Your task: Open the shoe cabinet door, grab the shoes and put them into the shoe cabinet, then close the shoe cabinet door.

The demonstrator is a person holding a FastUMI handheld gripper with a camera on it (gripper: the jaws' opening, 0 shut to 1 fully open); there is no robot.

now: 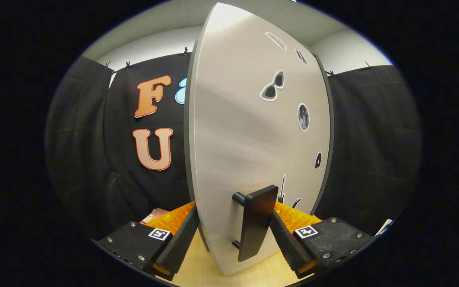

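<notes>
Two fingers of the gripper (231, 247) straddle the shoe cabinet door (249, 131) and its dark handle (257, 221) at twelve o'clock, seemingly touching but not clearly clamping, above the counter (197, 271).

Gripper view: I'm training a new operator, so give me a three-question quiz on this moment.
1. True or false: the cabinet door stands between the gripper's fingers.
2. What sticks out from the door just ahead of the fingers? A) a black handle B) a shoe C) a key
3. Fill in: the door bears small ____, among them sunglasses and a guitar.

Key: 1 true. 2 A, the handle; the right finger seems to touch it, the left stands apart. 3 stickers.
</notes>
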